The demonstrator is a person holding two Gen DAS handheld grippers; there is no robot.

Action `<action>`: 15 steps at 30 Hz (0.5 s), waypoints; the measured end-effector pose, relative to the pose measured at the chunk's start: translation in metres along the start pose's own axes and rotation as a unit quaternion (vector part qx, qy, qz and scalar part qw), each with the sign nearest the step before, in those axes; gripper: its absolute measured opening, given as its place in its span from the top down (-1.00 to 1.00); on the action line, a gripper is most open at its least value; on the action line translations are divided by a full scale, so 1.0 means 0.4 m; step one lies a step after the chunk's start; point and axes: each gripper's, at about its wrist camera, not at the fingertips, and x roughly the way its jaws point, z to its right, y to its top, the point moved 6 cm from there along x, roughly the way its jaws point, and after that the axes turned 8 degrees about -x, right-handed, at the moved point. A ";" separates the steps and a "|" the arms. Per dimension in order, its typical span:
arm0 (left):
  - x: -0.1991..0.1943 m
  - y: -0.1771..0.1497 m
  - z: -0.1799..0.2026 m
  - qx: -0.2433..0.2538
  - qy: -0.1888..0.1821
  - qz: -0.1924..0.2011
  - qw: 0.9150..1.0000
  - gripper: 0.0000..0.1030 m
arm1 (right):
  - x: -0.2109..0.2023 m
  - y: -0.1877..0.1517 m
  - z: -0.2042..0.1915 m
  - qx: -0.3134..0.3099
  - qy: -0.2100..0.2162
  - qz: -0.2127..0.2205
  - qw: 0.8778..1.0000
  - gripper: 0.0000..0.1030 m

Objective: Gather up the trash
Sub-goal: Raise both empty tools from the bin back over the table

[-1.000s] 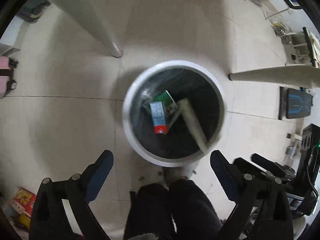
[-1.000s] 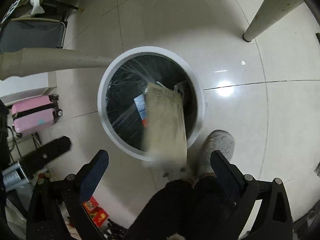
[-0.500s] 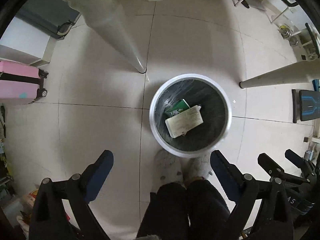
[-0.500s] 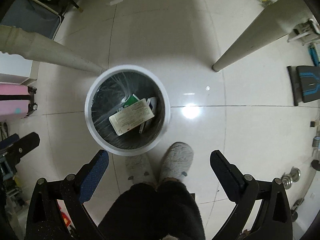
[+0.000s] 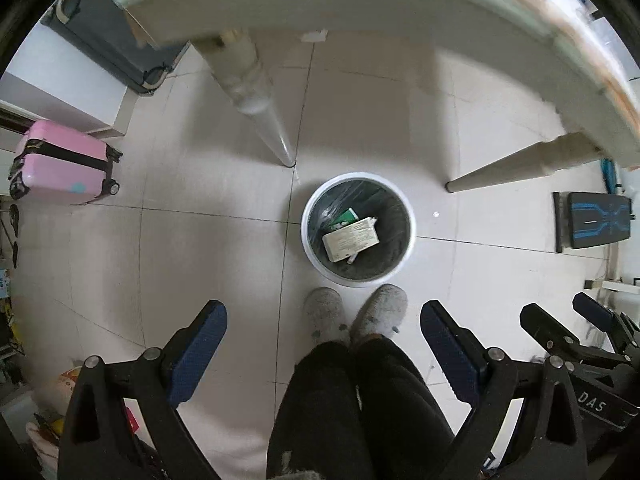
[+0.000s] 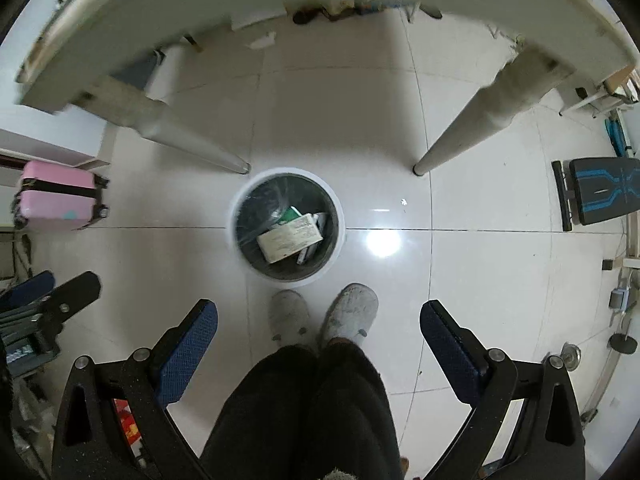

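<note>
A white round trash bin point(image 5: 312, 256) with a dark liner stands on the tiled floor, also in the right wrist view point(image 6: 236, 252). Inside lie a beige box point(image 5: 350, 239), also in the right wrist view point(image 6: 289, 238), a green carton point(image 5: 344, 216) and other small trash. My left gripper point(image 5: 324, 326) is open and empty, held high above the floor near the person's feet. My right gripper point(image 6: 318, 322) is open and empty at about the same height. The right gripper also shows at the right edge of the left wrist view point(image 5: 568, 332).
A table edge point(image 5: 360, 0) and its legs point(image 5: 260, 104) point(image 6: 472, 120) arch over the bin. The person's grey slippers point(image 5: 324, 312) and dark trousers stand just before the bin. A pink suitcase point(image 5: 60, 168) is left, a black and blue bench point(image 5: 596, 220) right.
Both grippers have risen well away from the bin, which now looks small. The beige box, falling a second ago, lies at rest in the bin. The table edge has come into view.
</note>
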 end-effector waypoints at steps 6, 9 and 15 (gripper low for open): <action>-0.230 0.032 0.018 0.003 -0.018 0.036 0.999 -0.92 | -0.280 0.020 -0.029 0.017 0.019 0.018 1.000 -0.98; -0.356 0.088 0.041 0.012 -0.022 0.089 0.996 -0.93 | -0.401 0.057 -0.022 0.045 0.035 0.041 0.998 -0.99; -0.461 0.247 0.099 0.009 -0.015 0.151 0.988 -1.00 | -0.573 0.210 0.061 0.088 0.038 0.088 0.991 -0.99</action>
